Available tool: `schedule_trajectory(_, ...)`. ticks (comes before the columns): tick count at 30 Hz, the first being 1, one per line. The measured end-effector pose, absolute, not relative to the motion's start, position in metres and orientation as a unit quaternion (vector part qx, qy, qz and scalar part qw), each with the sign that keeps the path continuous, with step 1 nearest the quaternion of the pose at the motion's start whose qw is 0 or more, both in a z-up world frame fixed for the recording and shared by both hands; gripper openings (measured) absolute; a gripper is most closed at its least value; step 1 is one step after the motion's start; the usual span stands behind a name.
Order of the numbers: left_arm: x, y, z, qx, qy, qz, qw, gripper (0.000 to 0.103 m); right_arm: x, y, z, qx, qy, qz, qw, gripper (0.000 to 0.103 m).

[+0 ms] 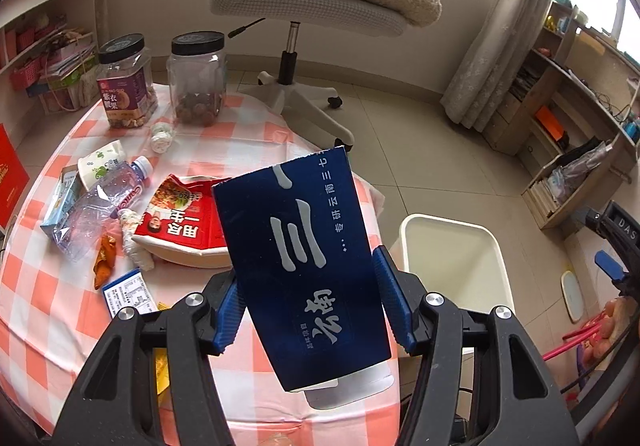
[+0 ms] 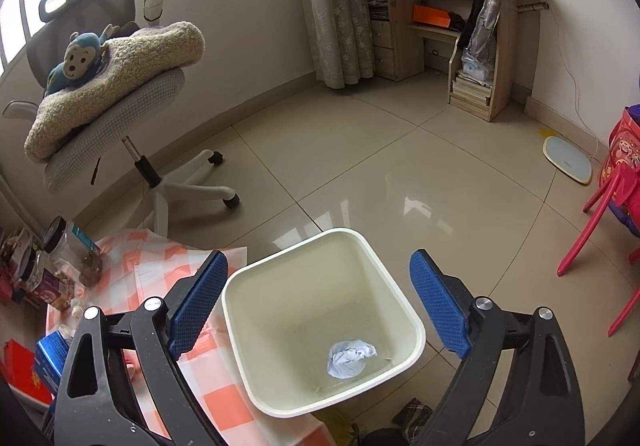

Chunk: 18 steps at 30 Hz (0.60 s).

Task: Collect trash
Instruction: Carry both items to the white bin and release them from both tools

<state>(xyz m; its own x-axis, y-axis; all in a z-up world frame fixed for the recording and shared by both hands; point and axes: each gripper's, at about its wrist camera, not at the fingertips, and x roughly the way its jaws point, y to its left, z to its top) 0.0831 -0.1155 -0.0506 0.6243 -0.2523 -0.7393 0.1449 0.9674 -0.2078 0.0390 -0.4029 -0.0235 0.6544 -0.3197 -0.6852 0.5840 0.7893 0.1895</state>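
Note:
My left gripper (image 1: 310, 290) is shut on a dark blue carton (image 1: 304, 258) with white Chinese lettering and holds it above the checked table's right edge. The white trash bin (image 1: 452, 246) stands on the floor to its right. In the right wrist view my right gripper (image 2: 318, 306) is open and empty above the bin (image 2: 416, 330), which holds a crumpled white paper ball (image 2: 350, 358). More trash lies on the table: a crushed plastic bottle (image 1: 100, 202), a red instant-noodle bowl (image 1: 184, 222), a paper cup (image 1: 100, 166), crumpled tissues (image 1: 162, 136) and orange peel (image 1: 105, 258).
Two black-lidded jars (image 1: 126, 82) stand at the table's far edge. An office chair (image 1: 304, 46) with a blanket and toy stands behind the table. A wooden desk with shelves (image 2: 452, 14) is at the far wall. A red stool (image 2: 600, 222) stands to the right.

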Motion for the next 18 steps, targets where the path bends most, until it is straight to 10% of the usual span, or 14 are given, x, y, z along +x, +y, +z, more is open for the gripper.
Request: schedule_trajectory(18, 0.096, -0.289, -0.05, -0.027, 0.443, -0.221, 0.869, 0.062, -0.011, -0.484, -0.013, 0.263, 0.283, -0.316, 0.866, 0.091)
